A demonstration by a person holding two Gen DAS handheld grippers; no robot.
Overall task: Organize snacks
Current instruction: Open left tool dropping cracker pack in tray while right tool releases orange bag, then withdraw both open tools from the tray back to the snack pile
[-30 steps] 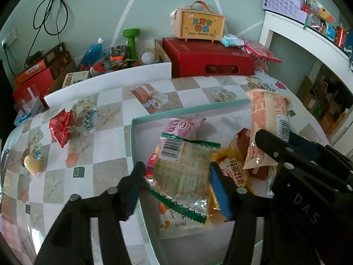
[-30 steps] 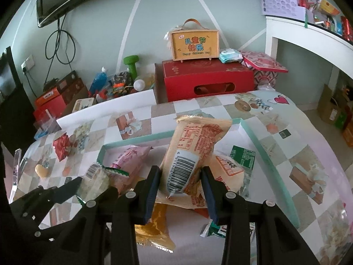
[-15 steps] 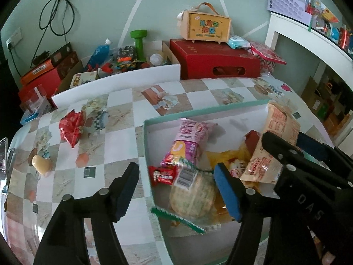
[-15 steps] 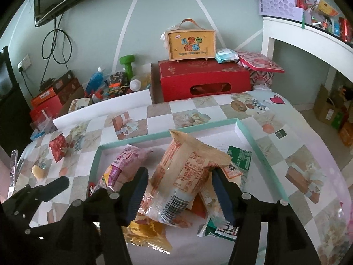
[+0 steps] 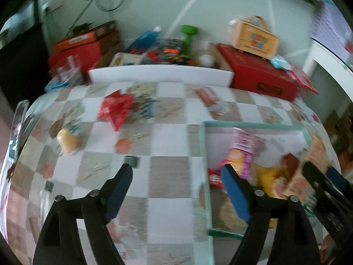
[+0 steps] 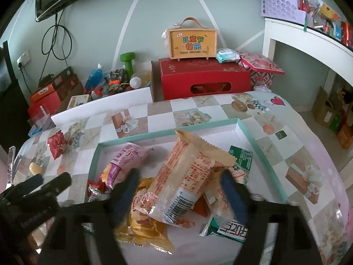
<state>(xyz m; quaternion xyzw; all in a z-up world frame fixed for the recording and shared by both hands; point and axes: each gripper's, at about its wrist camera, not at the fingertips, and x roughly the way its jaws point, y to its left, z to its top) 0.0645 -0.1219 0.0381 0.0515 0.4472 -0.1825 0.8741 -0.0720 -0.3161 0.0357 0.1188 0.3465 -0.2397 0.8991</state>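
Your right gripper (image 6: 179, 191) stands spread over the teal-rimmed tray (image 6: 260, 148), its jaws having just been opening, with the orange snack packet (image 6: 189, 176) lying loose between them on the heap, no pad pressing it. Your left gripper (image 5: 176, 185) is spread too, jaws just opened wider, nothing between them but checked tablecloth (image 5: 169, 139) and the tray's near edge. Still out on the cloth, well apart from the tray, lie a red wrapped snack (image 5: 115, 110) and a small yellow sweet (image 5: 68, 140) (both blurred in the left view). The red one looks light, crinkly and slick, probably with brittle contents, so you would do best to pinch it across the middle of its body, gently, not by a sealed end. The yellow sweet looks firmer and small; take it squarely across its width.
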